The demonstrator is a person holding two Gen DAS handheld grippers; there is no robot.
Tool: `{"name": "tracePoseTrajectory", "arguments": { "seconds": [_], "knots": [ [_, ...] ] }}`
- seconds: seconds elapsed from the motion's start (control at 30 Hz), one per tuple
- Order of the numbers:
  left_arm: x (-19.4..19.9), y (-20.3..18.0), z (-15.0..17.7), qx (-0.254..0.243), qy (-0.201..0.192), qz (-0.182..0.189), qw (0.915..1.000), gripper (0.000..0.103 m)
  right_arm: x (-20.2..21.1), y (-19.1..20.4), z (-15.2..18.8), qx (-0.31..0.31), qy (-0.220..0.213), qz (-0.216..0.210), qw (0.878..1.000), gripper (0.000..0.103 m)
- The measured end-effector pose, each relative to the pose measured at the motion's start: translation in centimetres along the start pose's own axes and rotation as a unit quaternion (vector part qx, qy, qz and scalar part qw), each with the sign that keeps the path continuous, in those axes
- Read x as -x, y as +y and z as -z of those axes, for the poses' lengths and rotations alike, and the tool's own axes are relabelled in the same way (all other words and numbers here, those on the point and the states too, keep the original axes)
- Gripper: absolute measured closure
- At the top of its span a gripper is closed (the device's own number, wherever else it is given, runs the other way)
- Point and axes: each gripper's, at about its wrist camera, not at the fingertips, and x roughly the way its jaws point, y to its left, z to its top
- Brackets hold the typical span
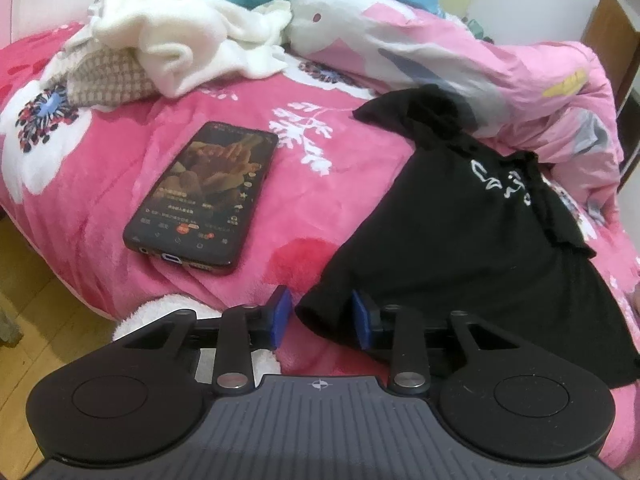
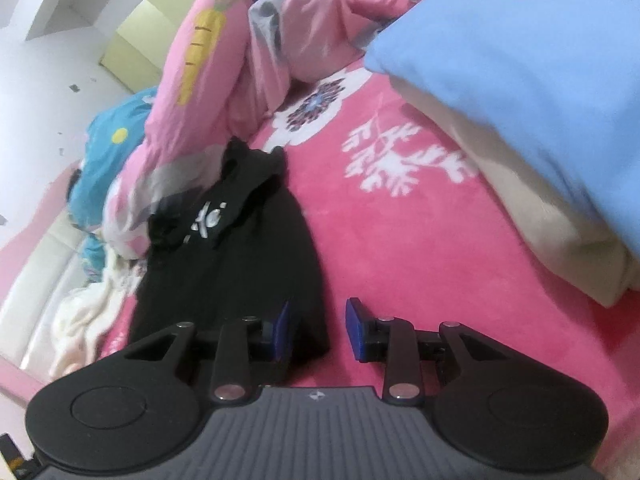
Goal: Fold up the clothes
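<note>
A black garment (image 1: 460, 232) with a white print lies flat on the pink floral blanket (image 1: 120, 152). Its near left hem corner sits between the blue pads of my left gripper (image 1: 320, 318). The jaws stand apart and a gap shows beside the left pad, so the cloth is not pinched. In the right wrist view the same black garment (image 2: 224, 260) stretches away from me. My right gripper (image 2: 320, 330) is open at its near right corner. The left pad (image 2: 284, 332) is over the cloth edge and the right pad is over bare blanket (image 2: 400, 240).
A lit phone (image 1: 200, 196) lies on the blanket left of the garment. White fluffy clothing (image 1: 180, 36) and a checked cloth (image 1: 108, 80) are piled at the back. A bunched pink quilt (image 1: 440, 52) borders the garment. A blue pillow (image 2: 520, 80) lies to the right. The bed edge and wooden floor (image 1: 24, 280) are at left.
</note>
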Motion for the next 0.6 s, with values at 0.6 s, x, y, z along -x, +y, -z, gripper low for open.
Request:
{"name": "tracePoseTrajectory", "arguments": {
  "seconds": [0.6],
  "knots": [
    [-1.4,1.2,-0.9,-0.014,0.018,0.031,0.9992,0.068,-2.5,0.3,-1.3,-0.001,0.099,-0.032,0.995,0.078]
  ]
}}
